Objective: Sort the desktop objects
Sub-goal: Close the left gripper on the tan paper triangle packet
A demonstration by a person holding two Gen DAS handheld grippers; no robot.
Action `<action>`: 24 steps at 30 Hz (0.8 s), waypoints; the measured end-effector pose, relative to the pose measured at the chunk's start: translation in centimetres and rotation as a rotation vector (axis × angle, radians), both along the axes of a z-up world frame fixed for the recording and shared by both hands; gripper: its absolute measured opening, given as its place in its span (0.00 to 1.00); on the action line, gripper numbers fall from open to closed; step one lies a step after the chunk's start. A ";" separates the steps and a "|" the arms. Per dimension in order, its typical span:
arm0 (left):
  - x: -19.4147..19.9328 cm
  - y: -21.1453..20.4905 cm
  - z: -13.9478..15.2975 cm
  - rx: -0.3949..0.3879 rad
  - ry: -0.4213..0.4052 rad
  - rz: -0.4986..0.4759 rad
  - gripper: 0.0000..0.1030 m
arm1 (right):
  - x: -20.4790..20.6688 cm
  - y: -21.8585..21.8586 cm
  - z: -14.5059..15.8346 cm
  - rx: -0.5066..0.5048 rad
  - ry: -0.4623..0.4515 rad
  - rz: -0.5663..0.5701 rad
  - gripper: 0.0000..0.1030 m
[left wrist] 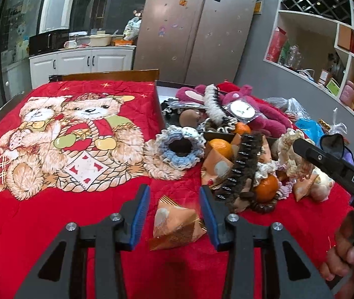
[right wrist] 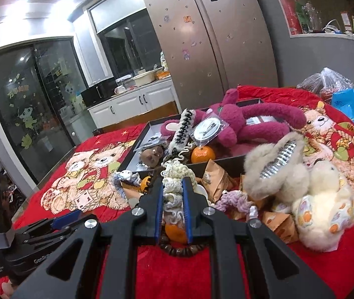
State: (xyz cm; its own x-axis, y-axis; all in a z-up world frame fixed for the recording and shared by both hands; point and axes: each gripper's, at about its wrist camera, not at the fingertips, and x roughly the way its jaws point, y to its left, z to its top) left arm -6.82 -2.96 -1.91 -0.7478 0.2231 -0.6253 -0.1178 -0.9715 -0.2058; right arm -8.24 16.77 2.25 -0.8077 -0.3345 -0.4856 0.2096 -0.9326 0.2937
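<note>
Only our right view shows our right gripper (right wrist: 173,186) clamped on a cream crocheted scrunchie (right wrist: 174,184); our left gripper (left wrist: 174,200) stands part-open around one orange packet (left wrist: 177,220). We count three oranges (left wrist: 220,147) there.

A steel fridge (left wrist: 197,25) (dotted with stickers) stands beside white cabinets (left wrist: 82,61) and shelving (left wrist: 326,37).

Left gripper (left wrist: 174,203) spread (right gripper (right wrist: 173,191) clamped).

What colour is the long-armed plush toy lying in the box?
Dark pink plush toy, clearest in the right wrist view.
</note>
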 end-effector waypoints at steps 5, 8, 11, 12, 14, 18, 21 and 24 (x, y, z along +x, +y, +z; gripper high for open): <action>-0.3 0.0 0.3 0.013 -0.006 0.002 0.37 | 0.5 0.2 0.9 -0.001 0.023 -0.003 0.14; -0.4 -0.2 0.4 -0.004 -0.008 0.020 0.35 | 0.9 0.2 1.3 0.000 0.037 -0.003 0.14; -0.2 -0.6 0.1 0.020 -0.029 0.014 0.35 | 1.2 0.3 1.4 -0.002 0.039 -0.001 0.14; -0.1 -0.7 0.1 0.026 -0.029 0.011 0.35 | 1.3 0.4 1.4 -0.004 0.037 0.000 0.14; 0.1 -0.4 0.2 0.009 -0.027 0.003 0.35 | 1.3 0.4 1.3 -0.009 0.035 0.001 0.14; 0.4 0.4 0.0 -0.007 -0.030 -0.025 0.36 | 1.3 0.3 1.1 -0.005 0.026 0.007 0.14; 0.3 1.0 -0.3 -0.038 -0.039 -0.037 0.38 | 1.5 0.2 1.2 -0.002 0.029 0.007 0.14; -0.1 1.1 -0.9 -0.055 -0.081 -0.036 0.38 | 1.4 0.3 1.1 -0.004 0.025 0.004 0.14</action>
State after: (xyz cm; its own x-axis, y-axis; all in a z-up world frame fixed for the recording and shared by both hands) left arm -6.93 -1.83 -2.84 -0.6865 0.2131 -0.6952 -0.1383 -0.9769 -0.1630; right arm -6.83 17.06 3.35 -0.8183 -0.3393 -0.4640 0.2204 -0.9307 0.2919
